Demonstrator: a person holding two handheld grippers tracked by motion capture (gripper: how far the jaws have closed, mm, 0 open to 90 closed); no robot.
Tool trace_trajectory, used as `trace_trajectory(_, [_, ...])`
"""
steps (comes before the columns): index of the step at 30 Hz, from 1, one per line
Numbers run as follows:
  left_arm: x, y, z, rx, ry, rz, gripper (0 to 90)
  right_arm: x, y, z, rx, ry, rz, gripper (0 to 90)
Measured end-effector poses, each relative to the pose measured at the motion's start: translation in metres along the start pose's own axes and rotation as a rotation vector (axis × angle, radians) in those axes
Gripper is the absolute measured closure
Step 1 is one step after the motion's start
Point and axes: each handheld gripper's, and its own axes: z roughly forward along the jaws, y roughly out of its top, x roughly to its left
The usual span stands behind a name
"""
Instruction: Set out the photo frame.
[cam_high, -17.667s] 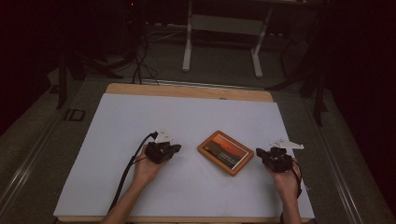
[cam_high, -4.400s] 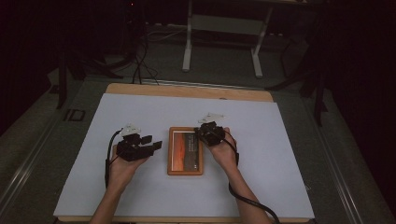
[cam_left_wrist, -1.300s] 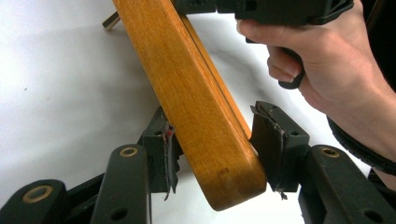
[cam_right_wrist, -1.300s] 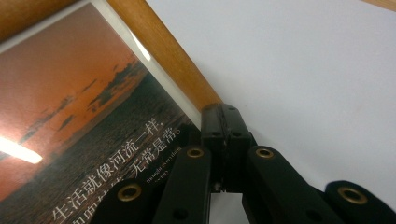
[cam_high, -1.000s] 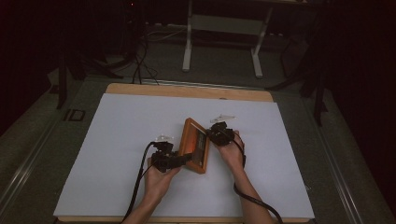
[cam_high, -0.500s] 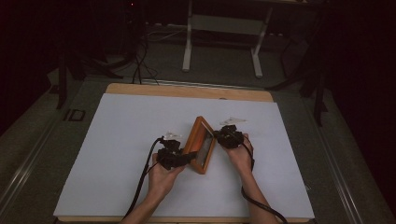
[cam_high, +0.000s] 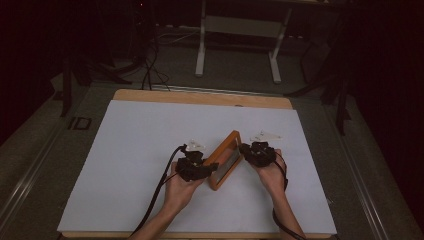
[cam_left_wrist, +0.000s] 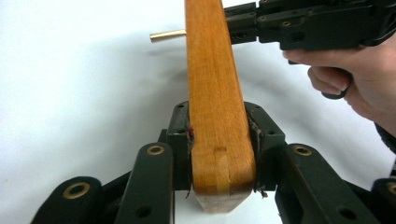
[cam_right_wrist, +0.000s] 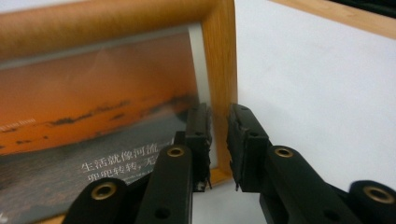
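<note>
A wooden picture frame with an orange sunset print stands on its edge on the white sheet, slanting away to the right. My left gripper has its jaws on the frame's near end. In the left gripper view my left gripper has both pads pressed on the wood after just closing. My right gripper sits at the frame's glass side. In the right gripper view my right gripper has just been opening, its jaws slightly apart around the frame's side rail without pressing it.
The white sheet covers a wooden tabletop. A thin brass-coloured rod sticks out past the frame's back. Cables trail from both grippers toward the near edge. A white stand and dark cables lie on the floor beyond the table.
The frame has shifted to the right and stands more upright. My right gripper has moved right, to the frame's face, with its jaws parted. My left gripper has followed the frame.
</note>
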Motion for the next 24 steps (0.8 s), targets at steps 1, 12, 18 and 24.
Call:
trace_trajectory(1, [-0.001,0.000,-0.001,0.002,0.001,0.022,68.9,0.000,0.000,-0.004,-0.004,-0.002,0.001,77.2])
trace_trajectory(12, [0.005,0.005,-0.011,0.009,-0.002,0.303,69.1,0.003,0.009,-0.043,-0.105,-0.029,-0.001,72.6])
trace_trajectory(18, [0.011,-0.004,-0.011,-0.021,-0.018,0.337,68.9,0.009,0.020,-0.048,-0.159,-0.051,-0.015,89.3])
trace_trajectory(24, [0.010,-0.007,-0.011,-0.038,-0.021,0.328,68.2,0.023,0.030,-0.040,-0.164,-0.016,-0.067,89.8])
